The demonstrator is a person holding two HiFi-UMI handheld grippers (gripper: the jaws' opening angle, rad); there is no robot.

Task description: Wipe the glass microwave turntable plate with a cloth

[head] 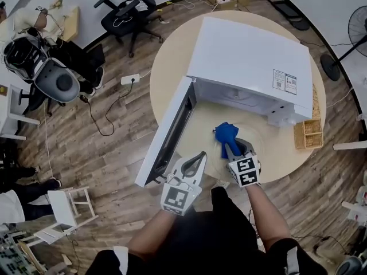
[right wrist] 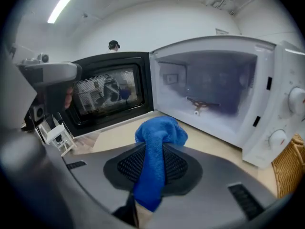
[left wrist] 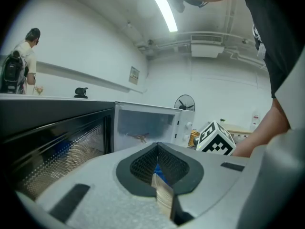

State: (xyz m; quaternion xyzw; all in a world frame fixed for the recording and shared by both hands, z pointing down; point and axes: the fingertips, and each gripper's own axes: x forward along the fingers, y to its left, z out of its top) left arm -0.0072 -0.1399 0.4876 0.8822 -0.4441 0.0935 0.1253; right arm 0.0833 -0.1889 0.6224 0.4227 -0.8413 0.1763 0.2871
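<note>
The clear glass turntable plate (head: 261, 144) lies faintly visible on the round table in front of the open microwave (head: 252, 56). My right gripper (head: 230, 149) is over the plate, shut on a blue cloth (head: 226, 133). In the right gripper view the cloth (right wrist: 159, 133) bunches out ahead of the gripper (right wrist: 147, 194), towards the empty microwave cavity (right wrist: 205, 94). My left gripper (head: 198, 158) sits at the plate's left rim, beside the door (head: 169, 133). In the left gripper view the left gripper (left wrist: 159, 178) pinches a thin pale glassy edge (left wrist: 163, 195).
A wicker basket (head: 308, 133) stands on the table (head: 172, 56) to the right of the microwave. The open door juts past the table's left edge. On the floor are an office chair (head: 129, 10), a power strip with cables (head: 129, 79), a white stool (head: 66, 208) and a fan (head: 350, 44).
</note>
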